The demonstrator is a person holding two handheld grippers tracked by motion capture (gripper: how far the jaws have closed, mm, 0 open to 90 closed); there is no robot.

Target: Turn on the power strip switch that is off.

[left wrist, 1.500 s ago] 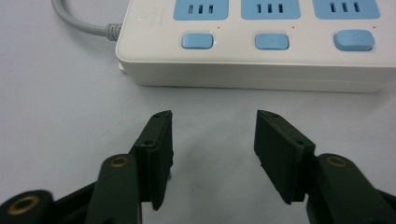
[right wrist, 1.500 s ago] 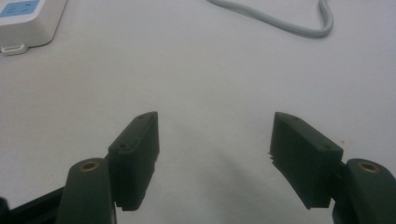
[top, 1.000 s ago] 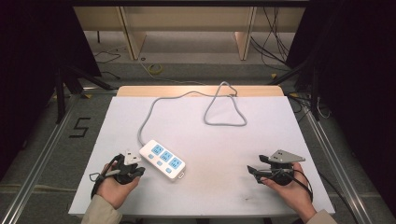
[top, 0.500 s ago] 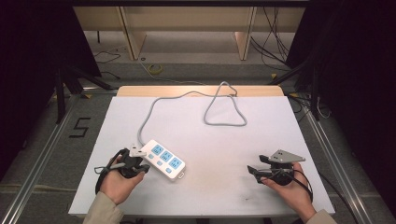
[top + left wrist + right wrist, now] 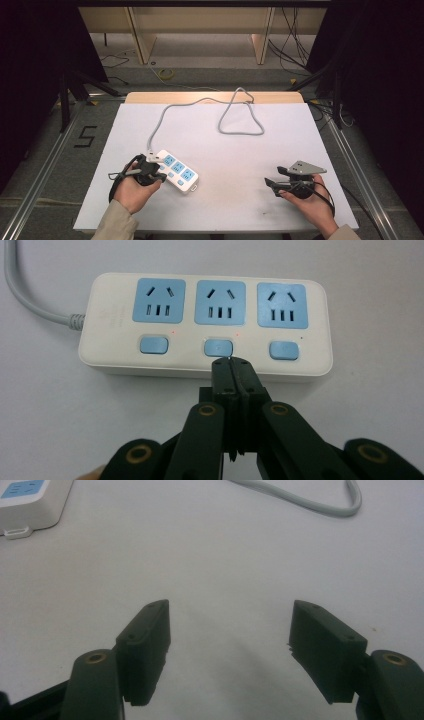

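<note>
The person's left hand (image 5: 131, 192) comes in from the bottom left, wrapped around the left gripper (image 5: 159, 172), which points right and slightly away. Its jaws are pressed together, tips tilted down. The right hand (image 5: 309, 205) sits low at the right, well apart from the left, holding the right gripper (image 5: 270, 183) pointing left, its jaws spread wide above the surface.

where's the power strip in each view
High view: power strip left of centre, at the left gripper.
Left gripper view: it spans the upper half, with the shut jaws at its middle button.
Right gripper view: its end is in the top left corner.
Shared landmark: the grey cable.
</note>
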